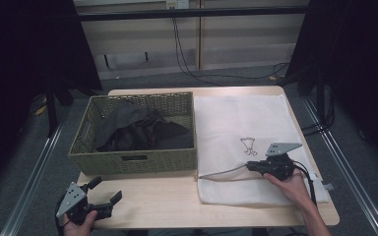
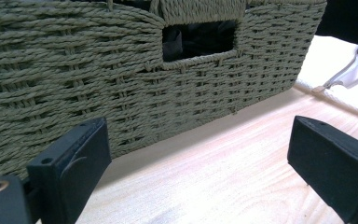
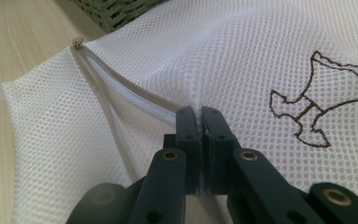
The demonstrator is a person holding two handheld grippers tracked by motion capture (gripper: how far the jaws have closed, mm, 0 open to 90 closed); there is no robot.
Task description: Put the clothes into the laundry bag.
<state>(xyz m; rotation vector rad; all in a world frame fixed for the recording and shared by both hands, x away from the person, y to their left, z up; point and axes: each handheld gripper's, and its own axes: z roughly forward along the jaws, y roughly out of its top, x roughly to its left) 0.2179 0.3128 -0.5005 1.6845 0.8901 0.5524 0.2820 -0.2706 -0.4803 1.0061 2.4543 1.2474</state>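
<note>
Pinching the white mesh bag [image 3: 242, 56] at its zipper edge, the right tongs [image 3: 198, 114] are clamped together; the left tongs [image 2: 196, 163] stand apart before the woven basket [image 2: 98, 79] on the worktop [image 2: 205, 168].

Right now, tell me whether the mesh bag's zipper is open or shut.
Partly open. On the white mesh bag, the zipper gapes in a slit from its end stop toward the right claw, shut on the mesh there.

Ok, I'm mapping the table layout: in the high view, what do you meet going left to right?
Left tool, open, at the near left corner → green woven basket of dark clothes → white mesh laundry bag → right tool, shut on the bag's mesh.
</note>
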